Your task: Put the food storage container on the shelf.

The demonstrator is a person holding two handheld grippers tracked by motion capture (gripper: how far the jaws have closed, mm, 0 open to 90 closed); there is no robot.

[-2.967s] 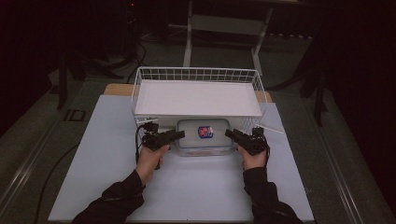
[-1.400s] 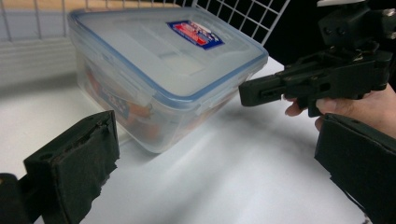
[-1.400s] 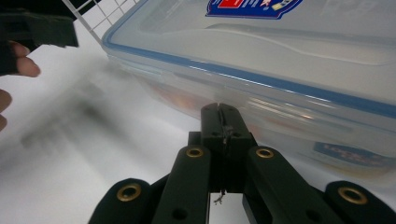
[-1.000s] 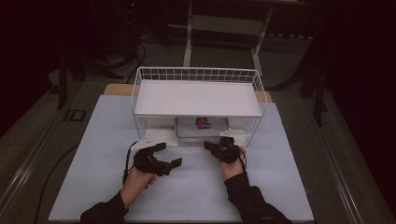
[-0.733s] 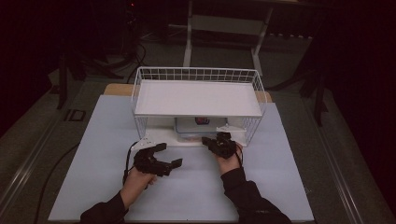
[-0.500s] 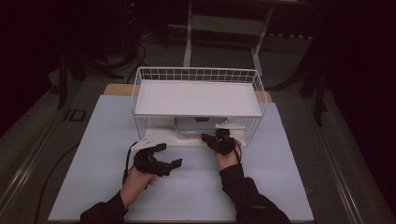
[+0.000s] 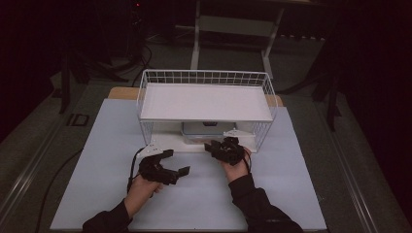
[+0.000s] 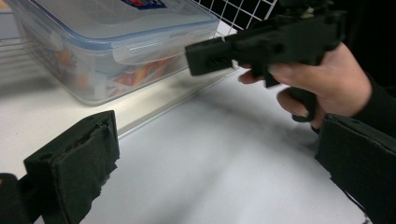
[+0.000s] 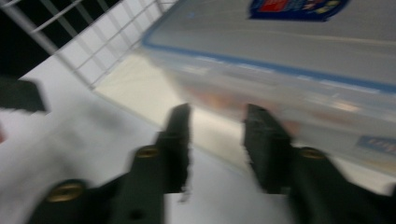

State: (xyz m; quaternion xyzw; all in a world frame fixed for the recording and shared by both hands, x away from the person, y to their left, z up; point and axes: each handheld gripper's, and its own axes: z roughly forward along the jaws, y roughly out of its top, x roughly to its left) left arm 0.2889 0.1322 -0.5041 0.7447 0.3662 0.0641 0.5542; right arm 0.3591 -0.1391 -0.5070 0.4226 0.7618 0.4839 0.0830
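A clear plastic container (image 7: 209, 128) with a blue-rimmed lid and a coloured label sits on the base under the white wire shelf (image 7: 204, 104). My right gripper (image 7: 213, 147) is at the shelf's front edge, pointing at the container. In the blurred right gripper view its jaws (image 9: 217, 114) stand apart just short of the container's near wall (image 9: 289, 60); they have just been opening, with nothing between them. My left gripper (image 7: 177, 161) rests on the mat to the front left, open and empty. The left gripper view shows its wide jaws (image 8: 215, 163) facing the container (image 8: 107, 42).
The shelf's wire side walls (image 7: 265, 131) and its upper deck close in the container on both sides and above. The pale mat (image 7: 291, 194) spreads in front of the shelf. A person's right hand (image 8: 327, 84) crosses the left gripper view.
The container has slid back under the shelf, pushed by my right gripper, which followed it forward. That gripper's jaws were shut and now stand apart. The left gripper has stayed put over the last second.
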